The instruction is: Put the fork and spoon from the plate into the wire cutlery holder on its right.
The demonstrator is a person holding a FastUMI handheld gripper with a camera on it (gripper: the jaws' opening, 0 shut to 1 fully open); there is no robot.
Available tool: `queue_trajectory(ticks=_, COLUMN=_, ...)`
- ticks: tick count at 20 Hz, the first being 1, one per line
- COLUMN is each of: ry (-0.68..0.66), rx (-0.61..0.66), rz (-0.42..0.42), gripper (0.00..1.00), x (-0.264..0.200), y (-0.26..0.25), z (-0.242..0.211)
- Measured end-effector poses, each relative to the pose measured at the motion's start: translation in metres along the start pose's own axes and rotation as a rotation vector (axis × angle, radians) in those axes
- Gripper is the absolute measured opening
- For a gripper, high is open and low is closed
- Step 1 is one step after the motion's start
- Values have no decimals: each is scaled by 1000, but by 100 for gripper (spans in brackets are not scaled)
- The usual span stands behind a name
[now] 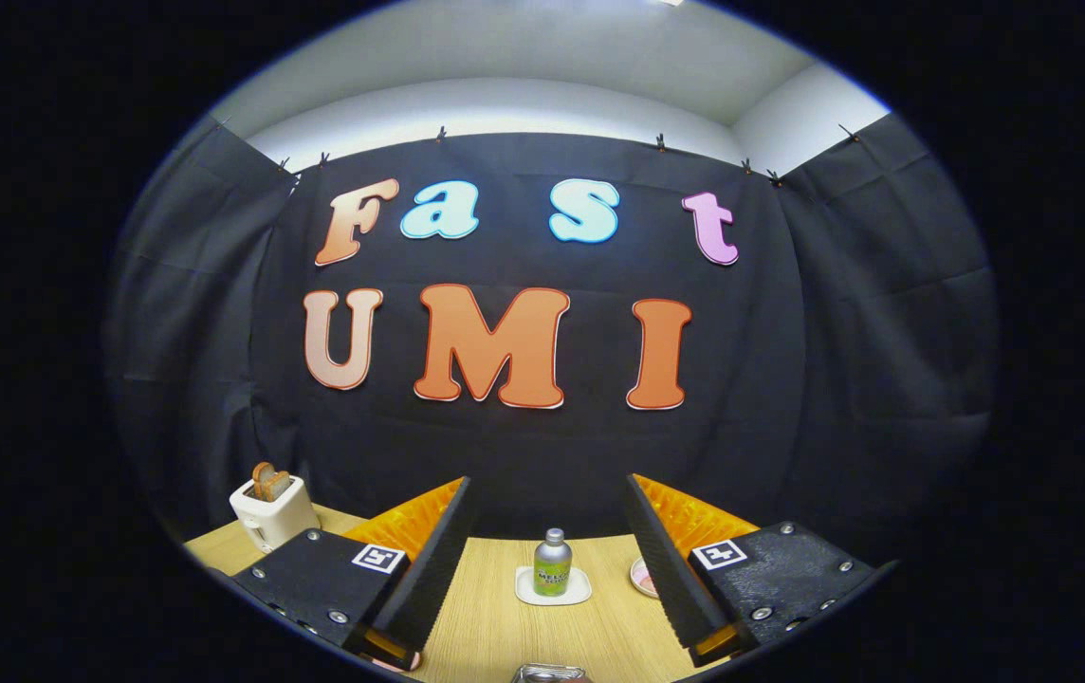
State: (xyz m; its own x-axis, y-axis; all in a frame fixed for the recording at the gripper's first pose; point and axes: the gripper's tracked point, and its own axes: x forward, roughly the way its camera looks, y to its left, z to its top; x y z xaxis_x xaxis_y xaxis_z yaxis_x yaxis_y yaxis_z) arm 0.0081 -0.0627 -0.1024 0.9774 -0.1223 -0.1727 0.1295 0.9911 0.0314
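Gaping gripper above bare table

tongs | ribbed inner faces | square tag markers | silver screws on mounts

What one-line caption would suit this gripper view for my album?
Open gripper held above a wooden table, with a small bottle on a coaster ahead between its fingers and a toaster beyond.
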Motion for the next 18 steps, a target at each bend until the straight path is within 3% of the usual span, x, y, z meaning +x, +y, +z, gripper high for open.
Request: queue_trajectory(ticks=18, ry=-31, rx=-59, rz=47, gripper=97, x=-11, y=15, z=7)
